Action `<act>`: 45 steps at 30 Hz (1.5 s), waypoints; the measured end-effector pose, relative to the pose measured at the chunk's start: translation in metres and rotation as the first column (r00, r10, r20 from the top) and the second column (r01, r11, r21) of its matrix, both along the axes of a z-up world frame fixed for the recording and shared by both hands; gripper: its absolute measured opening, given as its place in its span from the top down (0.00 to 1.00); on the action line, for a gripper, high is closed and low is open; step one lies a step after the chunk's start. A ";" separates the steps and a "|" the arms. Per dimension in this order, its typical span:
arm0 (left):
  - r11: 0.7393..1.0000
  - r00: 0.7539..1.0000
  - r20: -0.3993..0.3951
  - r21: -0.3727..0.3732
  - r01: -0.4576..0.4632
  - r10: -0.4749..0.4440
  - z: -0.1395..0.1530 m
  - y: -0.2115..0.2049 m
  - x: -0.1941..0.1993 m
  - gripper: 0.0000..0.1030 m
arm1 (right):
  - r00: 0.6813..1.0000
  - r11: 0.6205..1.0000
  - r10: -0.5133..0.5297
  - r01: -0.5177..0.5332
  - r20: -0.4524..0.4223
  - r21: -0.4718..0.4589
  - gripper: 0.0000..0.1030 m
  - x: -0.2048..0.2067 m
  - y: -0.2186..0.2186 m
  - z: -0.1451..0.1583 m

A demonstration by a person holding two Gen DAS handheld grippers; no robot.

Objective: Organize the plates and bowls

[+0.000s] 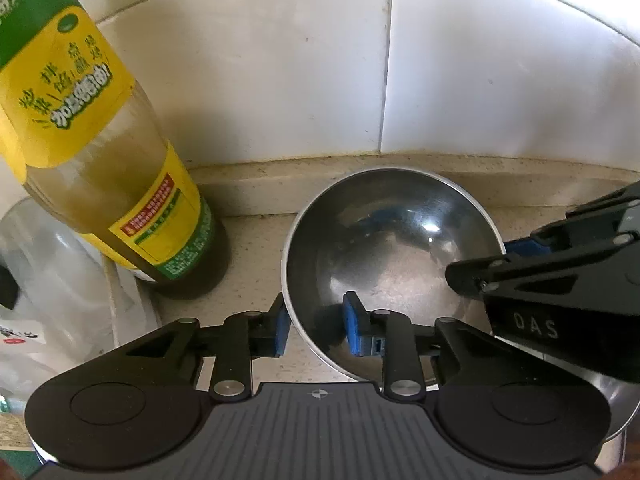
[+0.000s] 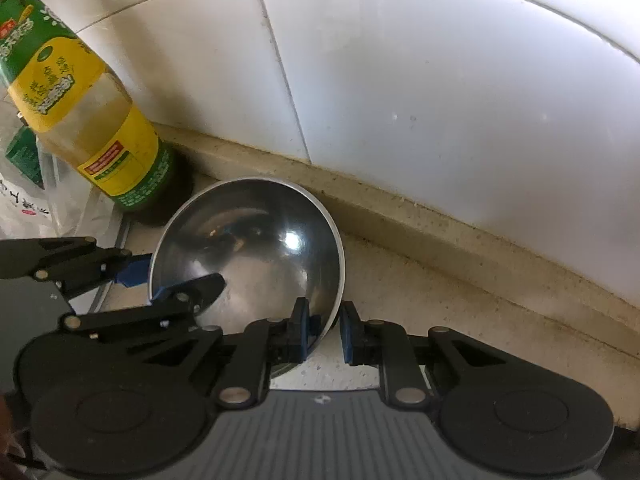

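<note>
A shiny steel bowl [image 1: 394, 248] sits on the beige counter close to the tiled wall; it also shows in the right wrist view [image 2: 256, 248]. My left gripper [image 1: 318, 326] is open and straddles the bowl's left rim, one blue pad outside and one inside, with a clear gap. My right gripper [image 2: 326, 332] is open and straddles the bowl's right rim the same way, with a narrower gap. Each gripper shows in the other's view: the right one [image 1: 500, 256] and the left one [image 2: 148, 280]. No plates are in view.
A tall bottle [image 1: 120, 184] with a yellow and green label stands just left of the bowl, also seen in the right wrist view [image 2: 112, 152]. Clear plastic packaging [image 1: 52, 280] lies at far left. The white tiled wall [image 1: 280, 80] rises right behind the counter ledge [image 2: 440, 224].
</note>
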State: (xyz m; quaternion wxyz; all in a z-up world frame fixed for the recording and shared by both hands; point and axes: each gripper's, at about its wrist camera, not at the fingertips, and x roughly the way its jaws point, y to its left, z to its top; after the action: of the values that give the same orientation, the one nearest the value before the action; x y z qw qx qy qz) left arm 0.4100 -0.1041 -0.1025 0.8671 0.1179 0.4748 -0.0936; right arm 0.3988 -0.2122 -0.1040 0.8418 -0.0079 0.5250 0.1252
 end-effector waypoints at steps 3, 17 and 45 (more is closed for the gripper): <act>1.000 1.000 0.027 0.019 0.001 -0.002 0.007 -0.001 -0.006 0.66 | 1.000 1.000 0.003 -0.003 0.009 0.006 0.61 -0.003 0.002 0.004; 0.999 0.994 0.101 0.005 0.033 -0.034 0.055 0.010 -0.035 0.64 | 0.997 1.000 -0.002 0.002 0.072 0.003 0.61 -0.041 -0.011 0.053; 0.992 0.987 0.109 -0.010 0.123 -0.121 0.077 0.041 -0.164 0.57 | 0.998 1.000 0.024 -0.023 0.056 -0.021 0.60 -0.162 0.031 0.081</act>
State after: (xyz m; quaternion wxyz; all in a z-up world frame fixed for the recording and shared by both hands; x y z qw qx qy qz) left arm 0.2463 -0.0633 -0.0255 0.8851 0.1446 0.4183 -0.1441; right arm 0.2366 -0.1811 -0.0228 0.8545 -0.0261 0.5023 0.1293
